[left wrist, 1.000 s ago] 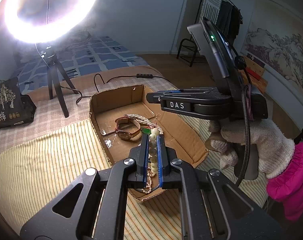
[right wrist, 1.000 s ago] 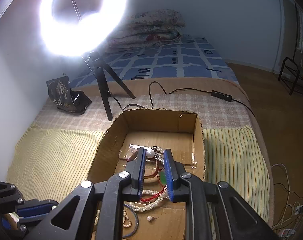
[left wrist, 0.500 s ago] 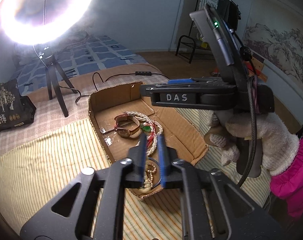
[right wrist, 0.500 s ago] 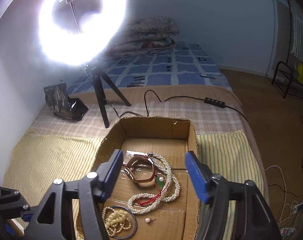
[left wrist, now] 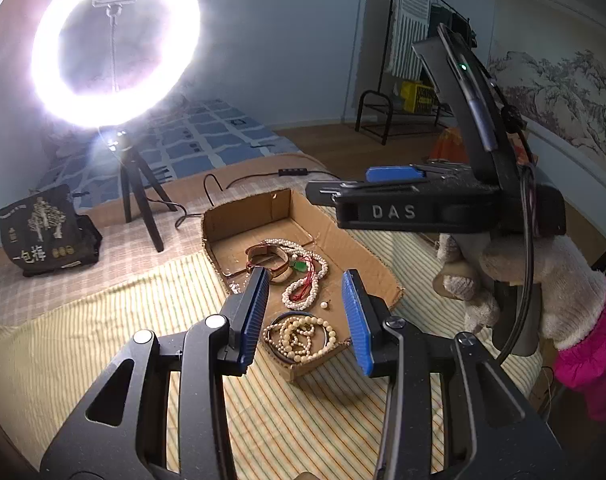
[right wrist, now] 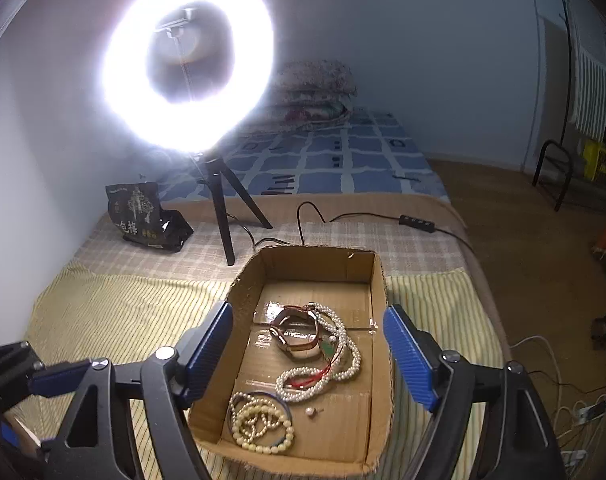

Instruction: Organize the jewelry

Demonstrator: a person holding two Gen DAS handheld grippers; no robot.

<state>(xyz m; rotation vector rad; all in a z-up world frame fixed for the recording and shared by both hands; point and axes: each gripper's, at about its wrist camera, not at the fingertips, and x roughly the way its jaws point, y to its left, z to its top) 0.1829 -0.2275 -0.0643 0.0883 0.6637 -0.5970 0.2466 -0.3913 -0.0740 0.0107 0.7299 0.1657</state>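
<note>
Left wrist view: the left gripper [left wrist: 306, 316] has its blue-padded jaws spread wide and holding nothing. Between and just beyond the jaws lies a shallow cardboard box [left wrist: 373, 256] resting on a bed covered by a yellow striped cloth [left wrist: 103, 320]. Nearest the jaws, at the box's close end, sits a cream bead bracelet [left wrist: 303, 338] piled inside a dark bangle [left wrist: 285, 317]. Just past it lies a small pearl earring [left wrist: 324, 304], then a white pearl necklace [left wrist: 305, 286] tangled with a red cord and a green pendant [left wrist: 300, 266]. Beyond the left jaw's tip lies a brown-strapped watch [left wrist: 269, 258], touching the necklace. To the right of the jaws and above the box, a gloved hand [left wrist: 543, 280] holds the right gripper [left wrist: 395, 186]. Far ahead to the left stands a lit ring light [left wrist: 115, 44] on a tripod, with a black bag [left wrist: 43, 230] beside it.

Right wrist view: the right gripper [right wrist: 307, 354] also has its jaws fully apart and empty, straddling the cardboard box [right wrist: 379, 276]. Between the jaws lie the watch [right wrist: 297, 334] and the pearl necklace [right wrist: 335, 364] looped around and beside it. Closer in, low between the jaws, lie the bead bracelet [right wrist: 263, 426] within the bangle [right wrist: 273, 395] and the earring [right wrist: 311, 412] to their right. Part of the left gripper [right wrist: 23, 376] shows at the lower left edge.
</note>
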